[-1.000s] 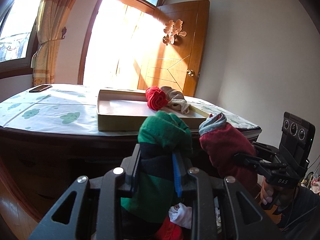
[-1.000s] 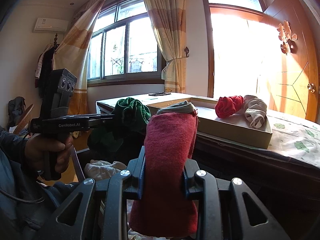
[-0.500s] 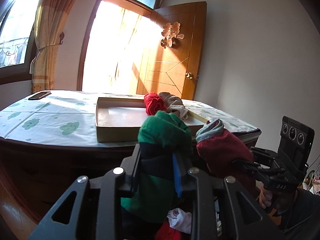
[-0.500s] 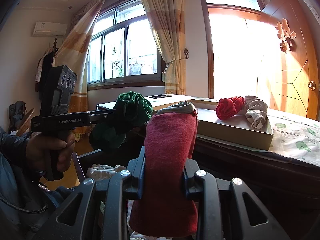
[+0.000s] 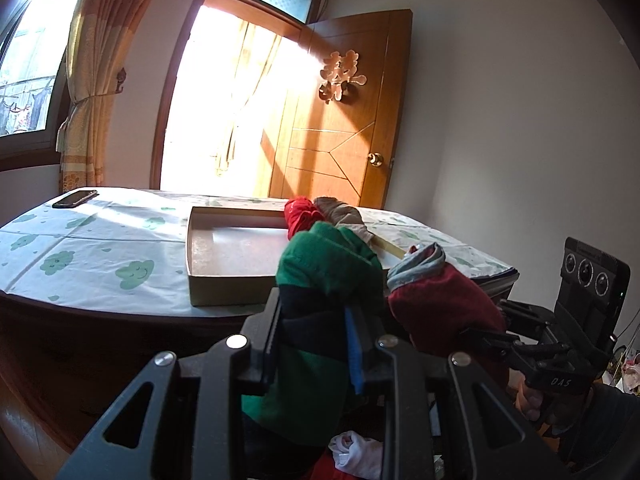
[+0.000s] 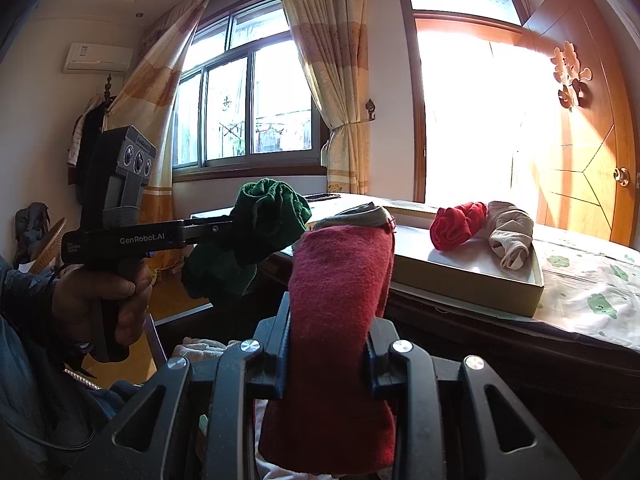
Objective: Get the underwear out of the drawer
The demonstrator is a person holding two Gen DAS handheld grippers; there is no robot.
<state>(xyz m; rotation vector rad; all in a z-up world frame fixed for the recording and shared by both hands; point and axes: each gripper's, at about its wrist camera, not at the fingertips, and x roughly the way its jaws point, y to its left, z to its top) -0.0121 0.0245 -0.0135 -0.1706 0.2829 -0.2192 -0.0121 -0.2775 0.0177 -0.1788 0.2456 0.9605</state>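
A: What do I have in the left hand-held gripper (image 5: 316,344)?
B: It's clamped on the green underwear roll (image 5: 324,280), raised before the table (image 5: 100,248).
A: And my right hand-held gripper (image 6: 328,348)?
B: Pinching the dark red underwear roll (image 6: 340,280). Ahead of it, the cardboard tray (image 6: 472,284) carries a red roll (image 6: 456,224) and a beige roll (image 6: 512,232).

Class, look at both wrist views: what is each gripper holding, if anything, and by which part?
Left gripper clamps a rolled green garment around its middle. Right gripper clamps a rolled dark red garment around its middle, grey-edged end pointing up.
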